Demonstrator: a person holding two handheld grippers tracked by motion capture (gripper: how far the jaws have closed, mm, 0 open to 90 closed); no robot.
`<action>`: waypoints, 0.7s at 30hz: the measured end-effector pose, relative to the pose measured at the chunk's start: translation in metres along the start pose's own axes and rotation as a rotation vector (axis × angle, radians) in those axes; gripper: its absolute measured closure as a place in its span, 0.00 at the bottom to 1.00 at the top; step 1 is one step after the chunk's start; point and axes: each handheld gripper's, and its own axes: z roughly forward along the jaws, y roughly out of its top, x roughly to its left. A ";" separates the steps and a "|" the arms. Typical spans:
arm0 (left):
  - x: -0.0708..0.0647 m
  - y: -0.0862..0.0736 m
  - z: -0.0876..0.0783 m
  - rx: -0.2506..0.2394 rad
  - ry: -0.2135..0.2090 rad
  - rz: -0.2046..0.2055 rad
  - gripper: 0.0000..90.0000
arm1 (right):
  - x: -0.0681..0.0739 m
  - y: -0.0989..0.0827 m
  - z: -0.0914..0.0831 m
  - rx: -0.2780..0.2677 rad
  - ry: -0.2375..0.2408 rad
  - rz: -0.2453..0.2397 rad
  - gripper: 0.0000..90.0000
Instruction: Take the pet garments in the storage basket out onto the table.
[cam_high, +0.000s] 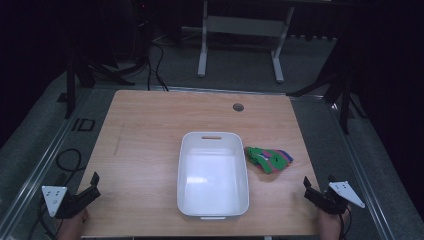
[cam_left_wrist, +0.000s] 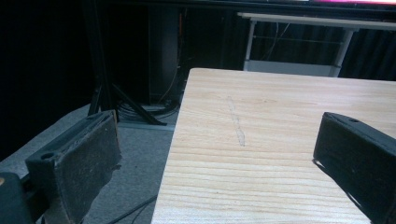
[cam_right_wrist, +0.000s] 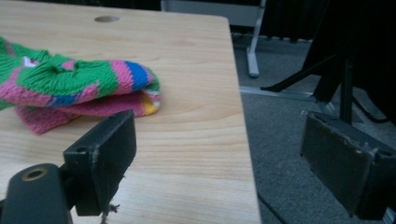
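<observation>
I held both grippers at the near edge of the surface (cam_high: 150, 115), each with its jaws spread apart and gripping nothing. The left gripper (cam_high: 90, 187) sat at the 8 o'clock corner, one jaw over the floor and the other over bare wood, well apart from everything. The right gripper (cam_high: 314, 192) sat at the 4 o'clock corner, aimed toward 11 o'clock, and the right gripper view showed its near jaw over the wood and its far jaw past the surface's right edge. The knitted cloth (cam_high: 268, 159), folded and striped green, pink and blue, lay at 3 o'clock of the white bin (cam_high: 185, 150), just beside the bin's right wall; whether it touched I could not tell. I judged this placement put the cloth within the right gripper's reach, with the bin standing empty as the likely receptacle. Open wood lay between the right gripper and the cloth, so the approach was unobstructed; the surface's right edge ran close by, leaving little margin at 3 o'clock.
</observation>
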 end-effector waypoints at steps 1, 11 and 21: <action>0.000 0.000 0.000 0.001 0.000 0.001 0.01 | -0.001 0.000 0.000 -0.003 0.000 0.006 0.12; 0.000 0.000 0.000 0.000 0.003 0.000 0.01 | -0.005 -0.001 -0.002 -0.039 0.018 0.050 0.12; 0.000 0.000 0.000 -0.001 0.003 0.000 0.01 | -0.007 -0.001 -0.001 -0.038 0.017 0.071 0.14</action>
